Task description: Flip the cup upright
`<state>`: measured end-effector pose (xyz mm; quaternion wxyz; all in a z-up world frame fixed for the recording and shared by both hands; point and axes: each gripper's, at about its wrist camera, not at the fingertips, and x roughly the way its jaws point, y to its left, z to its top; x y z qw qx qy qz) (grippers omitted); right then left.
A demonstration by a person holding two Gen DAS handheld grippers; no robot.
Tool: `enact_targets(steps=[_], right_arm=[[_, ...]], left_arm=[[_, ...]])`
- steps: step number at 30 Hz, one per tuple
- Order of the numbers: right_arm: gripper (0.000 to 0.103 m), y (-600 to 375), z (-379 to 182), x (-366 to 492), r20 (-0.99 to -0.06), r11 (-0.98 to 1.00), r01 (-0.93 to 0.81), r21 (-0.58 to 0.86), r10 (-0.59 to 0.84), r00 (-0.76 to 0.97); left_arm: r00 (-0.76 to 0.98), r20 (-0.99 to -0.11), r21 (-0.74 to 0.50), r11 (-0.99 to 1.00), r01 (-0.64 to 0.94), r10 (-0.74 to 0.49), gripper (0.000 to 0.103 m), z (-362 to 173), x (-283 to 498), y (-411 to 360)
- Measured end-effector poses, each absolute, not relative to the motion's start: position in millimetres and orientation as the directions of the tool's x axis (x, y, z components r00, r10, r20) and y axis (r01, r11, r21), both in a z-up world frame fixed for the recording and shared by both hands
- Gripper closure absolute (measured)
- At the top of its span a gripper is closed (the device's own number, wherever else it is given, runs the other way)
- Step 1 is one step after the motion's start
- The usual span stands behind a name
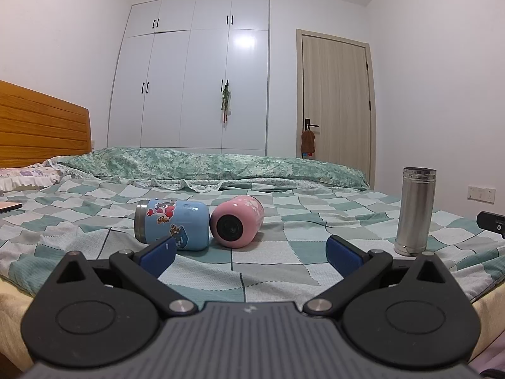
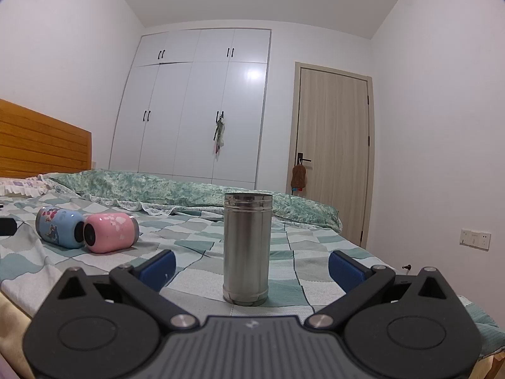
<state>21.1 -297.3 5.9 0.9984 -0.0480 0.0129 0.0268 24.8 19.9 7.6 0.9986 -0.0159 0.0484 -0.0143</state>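
A blue cup (image 1: 173,223) with cartoon stickers lies on its side on the bed, touching a pink cup (image 1: 237,221) that also lies on its side with its base toward me. A steel cup (image 1: 415,211) stands upright at the right. My left gripper (image 1: 251,255) is open and empty, just short of the two lying cups. In the right wrist view the steel cup (image 2: 246,249) stands upright between the open jaws of my right gripper (image 2: 251,268), untouched. The blue cup (image 2: 58,227) and pink cup (image 2: 110,232) lie far left.
The bed has a checked green sheet (image 1: 284,252) and a rolled green quilt (image 1: 205,164) at the back. A wooden headboard (image 1: 41,123) is at the left. The other gripper's tip (image 1: 492,221) shows at the right edge. A wardrobe (image 1: 189,79) and door (image 1: 334,94) stand behind.
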Motion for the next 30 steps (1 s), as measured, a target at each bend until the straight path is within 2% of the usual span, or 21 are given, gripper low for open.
enact_targets(steps=[30], right_arm=[[0.000, -297.0, 6.0, 20.8, -0.028, 0.994, -0.054, -0.097, 0.052, 0.998]], left_arm=[[0.995, -0.098, -0.029, 0.999, 0.033, -0.035, 0.000, 9.1, 25.4, 21.4]])
